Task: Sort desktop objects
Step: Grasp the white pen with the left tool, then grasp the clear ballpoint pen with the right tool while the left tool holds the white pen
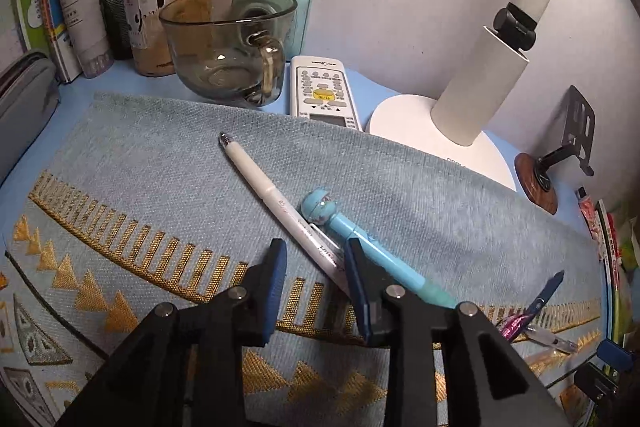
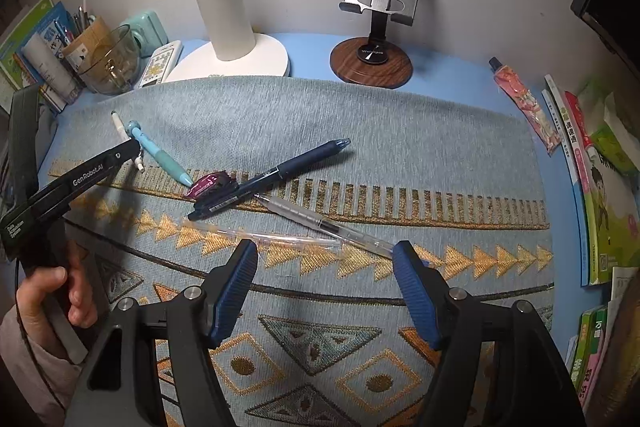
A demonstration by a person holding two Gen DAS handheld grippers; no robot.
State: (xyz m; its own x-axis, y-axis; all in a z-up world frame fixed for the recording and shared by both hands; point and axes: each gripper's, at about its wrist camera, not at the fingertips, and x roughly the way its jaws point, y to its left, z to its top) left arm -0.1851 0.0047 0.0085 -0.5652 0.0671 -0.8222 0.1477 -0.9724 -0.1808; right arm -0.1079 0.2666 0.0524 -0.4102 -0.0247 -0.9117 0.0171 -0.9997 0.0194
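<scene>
On the patterned blue-grey mat (image 1: pixel 160 155) a white pen (image 1: pixel 260 179) and a light blue pen with a round top (image 1: pixel 320 205) lie crossed. My left gripper (image 1: pixel 316 259) hangs over them, jaws apart; the white pen runs between the fingers close to the right one, and no pad presses on it. My right gripper (image 2: pixel 324 259) is open above the mat, nothing between its fingers. Just ahead of it lie a clear pen (image 2: pixel 260 237), a grey gel pen (image 2: pixel 320 223), a navy pen (image 2: pixel 288 167) and a magenta piece (image 2: pixel 208 185). A hand (image 2: pixel 52 291) holds the left gripper (image 2: pixel 134 151).
Along the back stand a pen holder (image 1: pixel 168 15), a glass mug (image 1: pixel 224 43), a remote (image 1: pixel 322 91), a white lamp (image 2: pixel 228 27) and a phone stand (image 2: pixel 376 27). A tube (image 2: pixel 524 107) and books (image 2: pixel 600 187) line the right side. A grey case (image 1: pixel 24 99) sits at left.
</scene>
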